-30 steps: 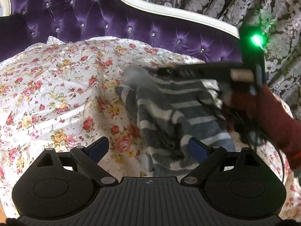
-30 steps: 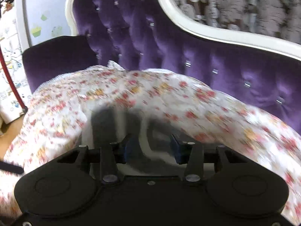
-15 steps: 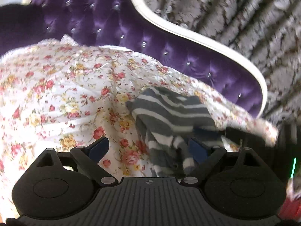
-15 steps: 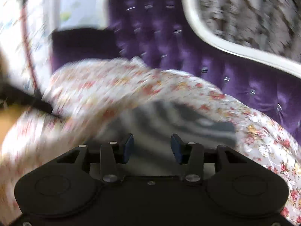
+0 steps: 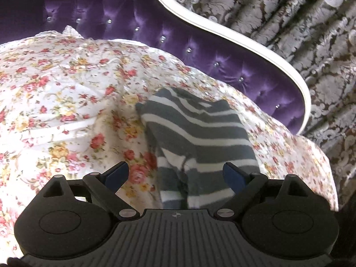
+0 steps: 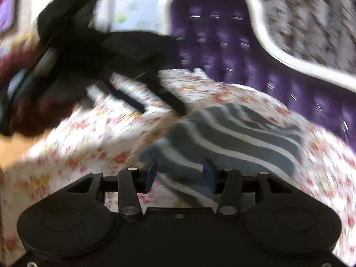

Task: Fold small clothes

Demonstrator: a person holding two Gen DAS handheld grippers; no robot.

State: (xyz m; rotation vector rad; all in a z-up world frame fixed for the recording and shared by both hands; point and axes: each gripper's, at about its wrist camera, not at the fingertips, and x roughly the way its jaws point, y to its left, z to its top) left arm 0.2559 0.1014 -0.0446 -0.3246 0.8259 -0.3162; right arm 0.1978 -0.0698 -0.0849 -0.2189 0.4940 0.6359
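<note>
A purple button-tufted velvet sofa back with a curved white frame (image 5: 222, 51) rises at the far side, and a grey-and-brown damask curtain (image 5: 300, 22) hangs behind it to the right. Over the seat lies a white sheet printed with red and yellow roses (image 5: 55, 89), rumpled in soft ridges.

On that sheet, right of centre in the left wrist view, lies the small grey garment with white stripes (image 5: 195, 133), folded over on itself, its near end bunched and reaching down to the tool body. The left gripper (image 5: 175, 173) has its blue-padded fingers (image 5: 116, 173) spread wide. The left finger is over the flowered sheet and the right one over the garment's near right edge, with nothing pinched between them.

The right wrist view is smeared with motion blur. The right gripper (image 6: 180, 174) has its fingers (image 6: 151, 173) parted with a clear gap, over the near edge of the striped garment (image 6: 240, 140). At the far left of this view the left gripper (image 6: 164, 106) reaches in from the left, its fingertips close to the garment's far left edge; whether they touch it cannot be told.
</note>
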